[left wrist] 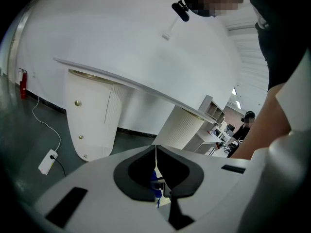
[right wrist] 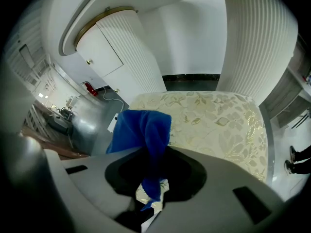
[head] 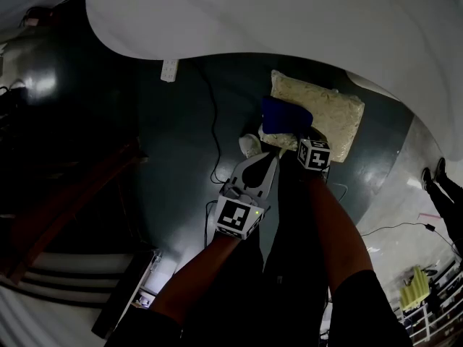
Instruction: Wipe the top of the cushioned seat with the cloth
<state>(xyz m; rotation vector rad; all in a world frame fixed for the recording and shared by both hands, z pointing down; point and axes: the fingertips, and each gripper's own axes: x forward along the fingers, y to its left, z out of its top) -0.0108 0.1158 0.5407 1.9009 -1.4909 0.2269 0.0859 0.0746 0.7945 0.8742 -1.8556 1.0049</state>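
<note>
The cushioned seat (head: 329, 114) is a pale, leaf-patterned pad on the dark floor; in the right gripper view it (right wrist: 214, 120) spreads out just beyond the jaws. A blue cloth (head: 283, 116) is draped over its near left edge. My right gripper (head: 302, 140) is shut on the cloth (right wrist: 143, 130), which hangs bunched from the jaws (right wrist: 151, 198) over the cushion's near corner. My left gripper (head: 271, 157) hovers just left of the right one, jaws together and holding nothing. In the left gripper view (left wrist: 156, 178) only a thin slit shows between its jaws.
A big white curved desk top (head: 289, 13) overhangs the seat, on fluted white pedestals (right wrist: 257, 38). A power strip (head: 168, 70) and its cable (head: 213, 132) lie on the floor to the left. Another person's shoes (head: 434, 176) stand at the right. A red extinguisher (left wrist: 23, 83) is by the wall.
</note>
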